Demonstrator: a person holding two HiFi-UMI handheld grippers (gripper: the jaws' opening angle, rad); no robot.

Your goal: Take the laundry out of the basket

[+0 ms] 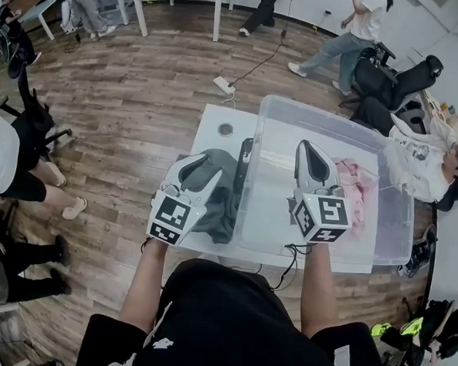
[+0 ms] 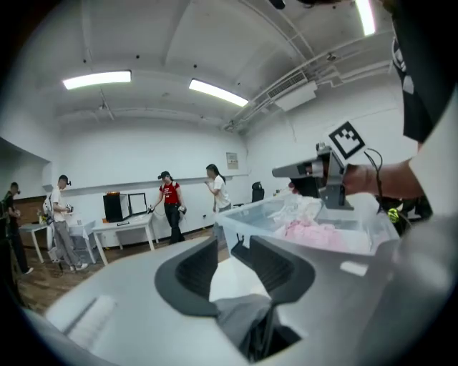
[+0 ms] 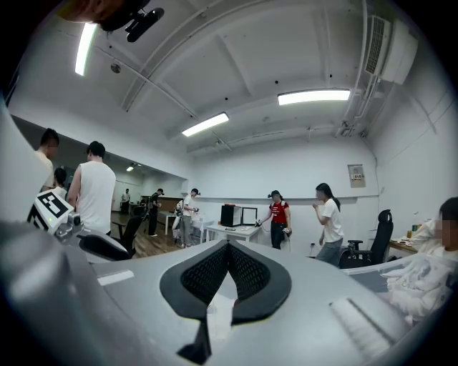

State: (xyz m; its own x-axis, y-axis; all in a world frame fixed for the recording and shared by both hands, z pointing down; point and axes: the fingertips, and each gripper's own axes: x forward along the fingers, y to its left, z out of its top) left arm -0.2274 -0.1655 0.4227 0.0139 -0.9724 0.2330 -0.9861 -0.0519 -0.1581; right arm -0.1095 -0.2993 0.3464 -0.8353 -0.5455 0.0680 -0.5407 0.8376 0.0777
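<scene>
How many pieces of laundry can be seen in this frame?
2: a grey garment on the white table left of the clear basket, and a pink garment inside the basket. More may lie hidden under the pink one.

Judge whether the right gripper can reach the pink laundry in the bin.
Probably yes: the right gripper hangs over the open bin, and the pink laundry lies just beside it with nothing between. Its shut jaws would need opening first.
</scene>
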